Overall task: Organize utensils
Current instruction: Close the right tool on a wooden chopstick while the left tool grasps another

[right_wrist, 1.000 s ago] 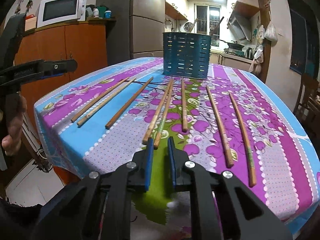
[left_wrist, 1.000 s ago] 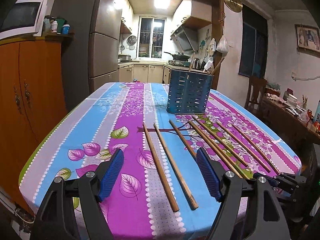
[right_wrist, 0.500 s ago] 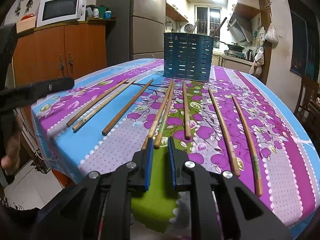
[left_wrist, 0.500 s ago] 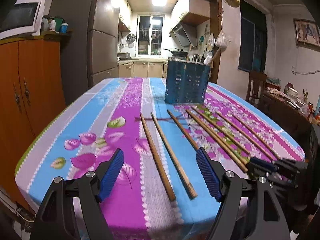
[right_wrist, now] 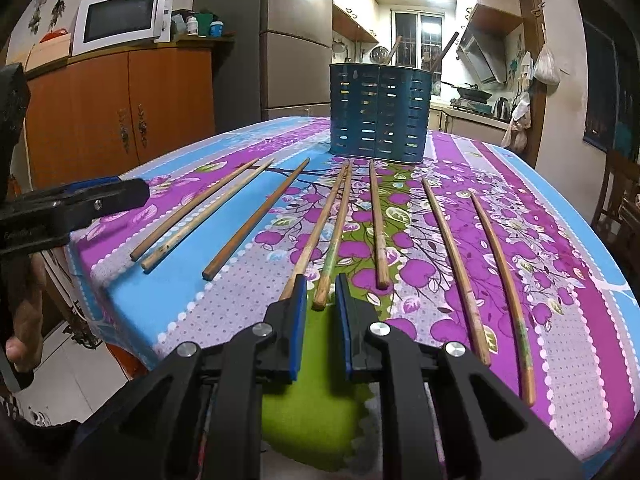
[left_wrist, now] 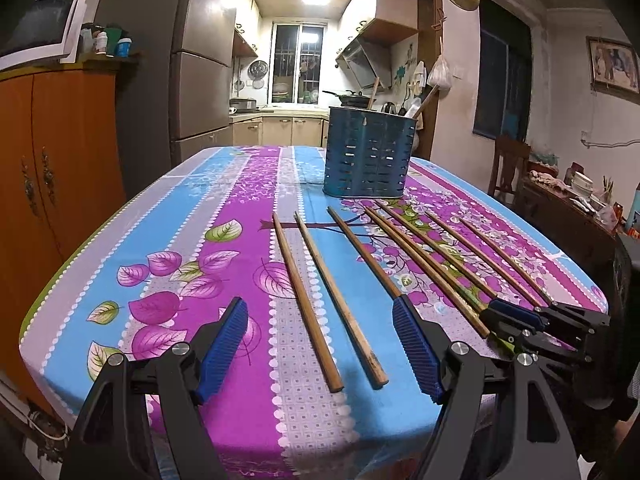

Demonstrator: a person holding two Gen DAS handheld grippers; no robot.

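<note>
Several wooden chopsticks lie side by side on the flowered tablecloth [left_wrist: 168, 240], pointing at a blue slotted utensil holder [left_wrist: 368, 152] at the far end; the holder also shows in the right wrist view [right_wrist: 380, 116]. My left gripper [left_wrist: 320, 344] is open wide at the near table edge, with the two leftmost chopsticks [left_wrist: 308, 304] between its jaws, untouched. My right gripper [right_wrist: 320, 304] has a narrow gap between its pads and holds nothing. Its tips flank the near end of a middle chopstick [right_wrist: 334, 240]. It also shows at the right of the left wrist view [left_wrist: 516, 320].
An orange cabinet [right_wrist: 120, 116] with a microwave [right_wrist: 118, 20] stands left of the table, a grey fridge [right_wrist: 296, 40] beyond it. A wooden chair [left_wrist: 508, 168] and a cluttered sideboard [left_wrist: 572, 204] stand to the right. The kitchen lies behind the holder.
Both grippers have dropped lower and moved forward toward the chopsticks. The right gripper's tips now reach the near ends of the middle chopsticks. Jaw openings are unchanged.
</note>
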